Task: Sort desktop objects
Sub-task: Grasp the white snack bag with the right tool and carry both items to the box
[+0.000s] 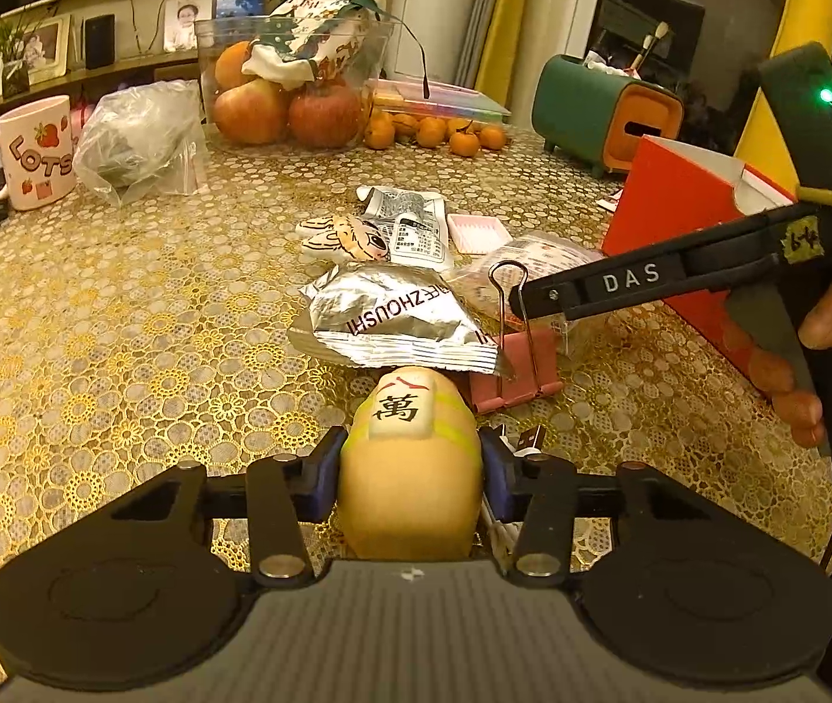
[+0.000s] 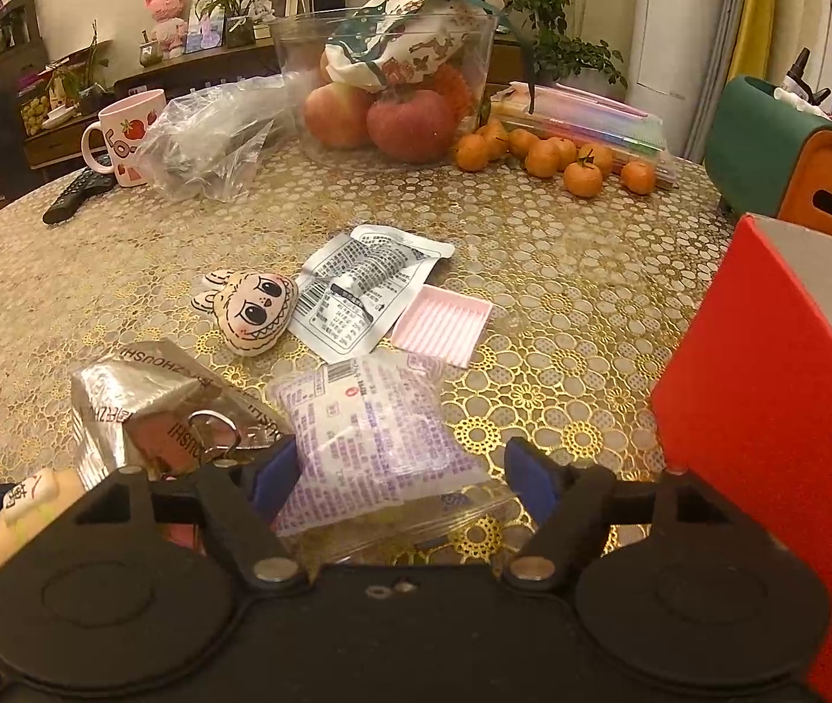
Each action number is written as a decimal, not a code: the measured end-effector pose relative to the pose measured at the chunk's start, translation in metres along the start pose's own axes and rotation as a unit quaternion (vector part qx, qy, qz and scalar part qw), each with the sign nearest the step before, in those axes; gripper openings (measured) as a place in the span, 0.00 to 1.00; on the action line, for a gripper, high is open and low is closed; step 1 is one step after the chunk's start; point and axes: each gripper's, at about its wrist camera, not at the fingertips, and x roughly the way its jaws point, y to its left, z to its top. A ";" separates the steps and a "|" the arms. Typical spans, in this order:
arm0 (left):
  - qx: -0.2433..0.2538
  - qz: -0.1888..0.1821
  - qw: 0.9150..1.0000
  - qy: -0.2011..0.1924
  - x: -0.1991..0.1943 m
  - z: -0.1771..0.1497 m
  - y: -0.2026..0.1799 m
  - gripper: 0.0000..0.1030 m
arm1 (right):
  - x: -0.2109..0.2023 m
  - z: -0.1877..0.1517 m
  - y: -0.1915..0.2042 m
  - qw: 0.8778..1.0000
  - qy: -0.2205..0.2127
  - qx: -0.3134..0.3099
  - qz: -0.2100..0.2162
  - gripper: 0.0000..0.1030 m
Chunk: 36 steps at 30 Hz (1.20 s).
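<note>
Gold lace-pattern cloth covers the table [image 1: 123,304], w/ fruit tub, mug & clutter at the back. Left tool [image 1: 410,471] is closed on a round beige plush toy with a mahjong-tile patch [image 1: 407,457], blue pads pressing both sides; toy sits at table's near edge, just under the crinkled silver foil snack packet [image 1: 398,322]. Looks soft, light, squashy, so a mid-body grip seems right. Right tool [image 2: 404,474] is part-open, pads either side of a clear purple-printed plastic pouch [image 2: 369,433], not pinching it; likely slippery, floppy. Only the left view shows the pink binder clip [image 1: 518,375] clearly; the right view shows the red cardboard box [image 2: 767,410] opening.
</note>
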 end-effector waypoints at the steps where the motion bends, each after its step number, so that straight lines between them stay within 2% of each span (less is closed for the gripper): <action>1: -0.001 0.000 1.000 0.000 -0.001 0.000 0.000 0.44 | -0.002 -0.001 0.000 1.000 0.000 0.001 -0.001 0.67; 2: -0.002 0.000 1.000 0.000 -0.002 0.000 0.000 0.44 | -0.003 -0.001 0.000 1.000 -0.001 0.002 -0.003 0.62; 3: -0.003 0.000 1.000 0.000 -0.003 0.000 0.000 0.44 | -0.005 -0.002 -0.001 1.000 0.000 0.002 0.001 0.53; 4: -0.004 -0.001 1.000 0.000 -0.005 0.001 -0.001 0.44 | -0.007 -0.002 -0.001 1.000 0.001 0.005 -0.002 0.52; 13: -0.009 -0.007 1.000 -0.009 -0.023 0.003 -0.011 0.44 | -0.036 -0.010 -0.006 1.000 -0.015 0.020 -0.003 0.51; 25: -0.007 -0.015 1.000 -0.024 -0.055 0.010 -0.035 0.44 | -0.096 -0.030 -0.010 0.998 -0.033 0.044 0.017 0.51; 36: 0.010 -0.032 0.999 -0.041 -0.082 0.022 -0.075 0.44 | -0.155 -0.048 -0.021 0.997 -0.049 0.054 0.027 0.51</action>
